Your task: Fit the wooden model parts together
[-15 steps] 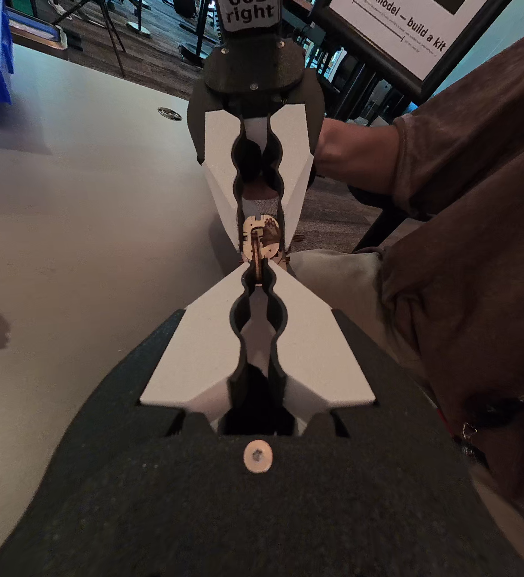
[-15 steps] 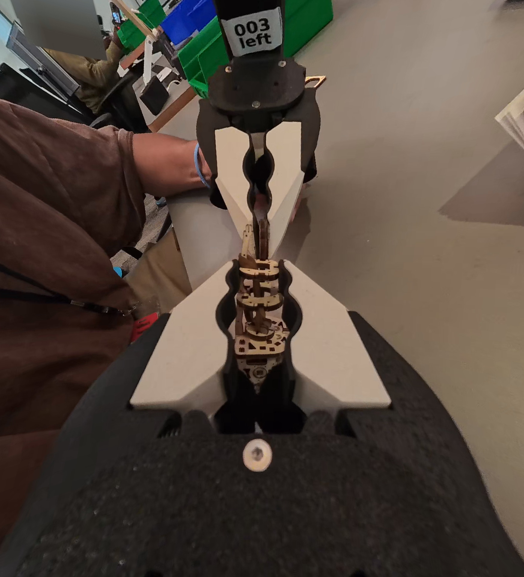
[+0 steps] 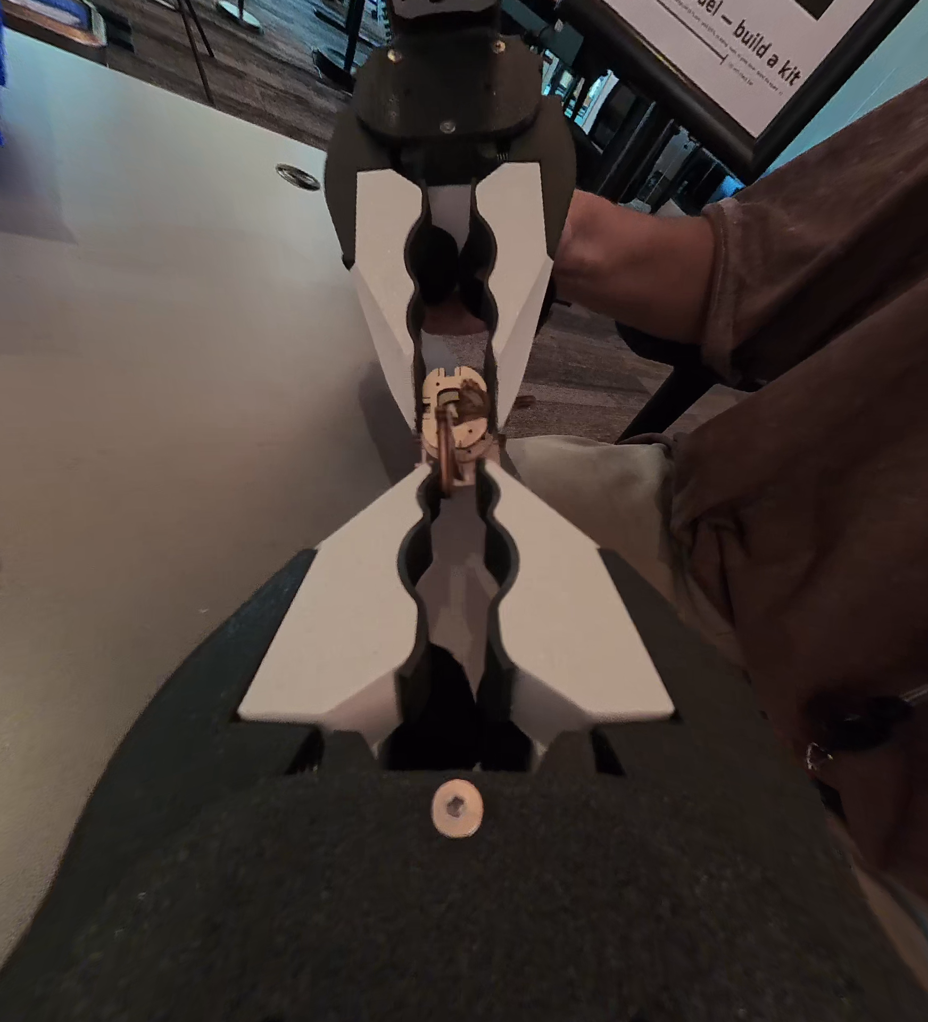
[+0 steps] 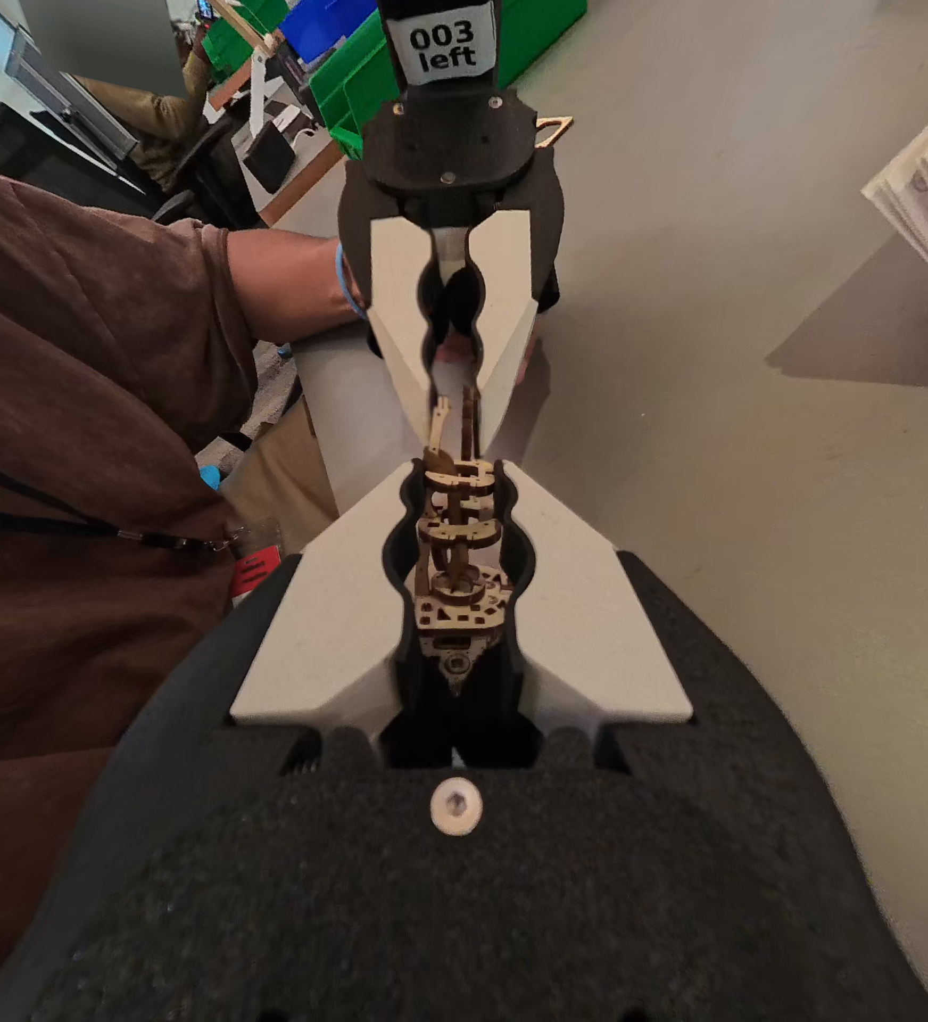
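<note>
Right gripper (image 4: 459, 470) clamps the pale laser-cut wooden model assembly (image 4: 459, 558) between its white fingers — tip to tip with the left gripper (image 3: 453, 478), which pinches a thin brown wooden strip (image 3: 445, 459) above the grey table (image 4: 727, 498).

Left tool (image 3: 453, 475) and right tool (image 4: 459, 470) tip to tip, both nearly closed, each gripping something.

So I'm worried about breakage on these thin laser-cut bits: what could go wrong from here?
1. The left tongs pinch a thin brown wooden strip by its edge; pushed off-axis, it may snap.
2. The right tongs clamp the pale layered wooden model assembly across its stacked discs; squeezing harder might crack them.
3. Both are held above the grey table, so a slip drops parts.
</note>
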Demonstrator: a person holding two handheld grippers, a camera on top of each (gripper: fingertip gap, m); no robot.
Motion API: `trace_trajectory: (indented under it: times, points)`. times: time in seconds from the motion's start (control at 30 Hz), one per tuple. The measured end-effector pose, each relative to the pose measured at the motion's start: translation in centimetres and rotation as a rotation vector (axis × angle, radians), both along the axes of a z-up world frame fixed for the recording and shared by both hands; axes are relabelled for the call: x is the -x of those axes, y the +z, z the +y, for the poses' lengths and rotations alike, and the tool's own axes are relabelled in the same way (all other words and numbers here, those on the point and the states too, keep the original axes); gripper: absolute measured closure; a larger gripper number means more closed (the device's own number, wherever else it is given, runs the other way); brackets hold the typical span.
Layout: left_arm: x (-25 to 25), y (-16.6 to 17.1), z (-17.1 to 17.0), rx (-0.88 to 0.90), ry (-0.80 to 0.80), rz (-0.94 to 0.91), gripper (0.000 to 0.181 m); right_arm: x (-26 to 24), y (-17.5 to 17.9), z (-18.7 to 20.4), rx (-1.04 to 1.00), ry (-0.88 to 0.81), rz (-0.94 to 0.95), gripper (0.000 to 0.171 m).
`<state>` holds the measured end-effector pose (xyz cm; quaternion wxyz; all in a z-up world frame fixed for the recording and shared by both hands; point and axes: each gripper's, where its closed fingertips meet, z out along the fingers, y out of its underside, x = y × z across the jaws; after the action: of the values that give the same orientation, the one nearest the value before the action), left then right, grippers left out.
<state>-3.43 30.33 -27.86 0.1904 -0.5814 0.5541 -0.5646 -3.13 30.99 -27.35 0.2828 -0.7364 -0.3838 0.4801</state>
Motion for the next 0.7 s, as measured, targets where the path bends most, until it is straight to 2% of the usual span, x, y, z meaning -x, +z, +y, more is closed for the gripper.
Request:
trace_trajectory:
  times: [0.1,0.27,0.7]
  points:
    - [0.54,0.14,0.41,0.024,0.014,-0.005,0.168,-0.56,0.05,0.31,0.013,-0.018,0.007,0.148]
    - [0.52,0.09,0.77,-0.027,0.045,-0.008,0.181,-0.34,-0.12,-0.08,0.016,0.004,-0.006,0.148]
    - [0.57,-0.23,0.52,-0.078,0.041,0.007,0.181,-0.15,-0.47,-0.21,0.050,0.027,0.026,0.149]
